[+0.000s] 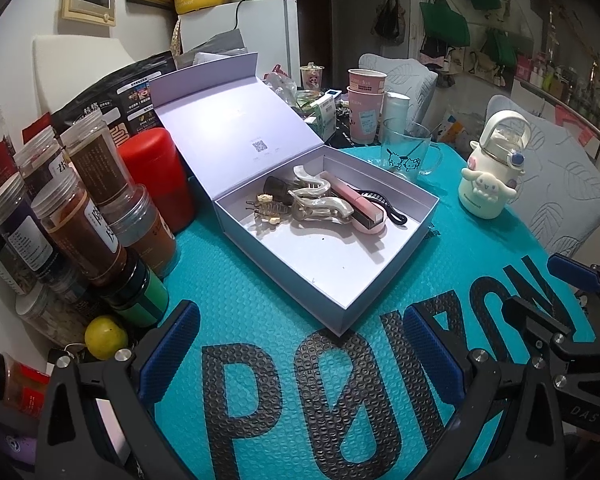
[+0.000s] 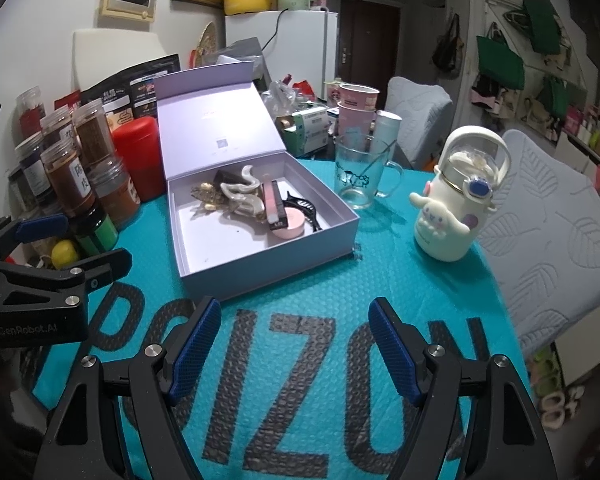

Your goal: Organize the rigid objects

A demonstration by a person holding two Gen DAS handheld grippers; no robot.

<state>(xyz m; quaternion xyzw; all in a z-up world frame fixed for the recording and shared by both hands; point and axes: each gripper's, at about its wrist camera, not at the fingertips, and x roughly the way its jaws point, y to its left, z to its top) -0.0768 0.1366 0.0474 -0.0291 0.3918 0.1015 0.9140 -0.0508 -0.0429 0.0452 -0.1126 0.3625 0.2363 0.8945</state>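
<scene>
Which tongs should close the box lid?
Probably the left tongs. The raised lid stands on the box's left side, near the jars. The right tongs, also open, sit farther right.

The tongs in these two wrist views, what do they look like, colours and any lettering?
Both are matte black plastic with angular linkage arms and round silver screws. The left tongs and right tongs have fingers lined with textured blue pads. White lettering shows on the bodies: "GenRobot.AI" on the left, and letters like "DAS" on the right. No cables or sleeves are visible.
</scene>
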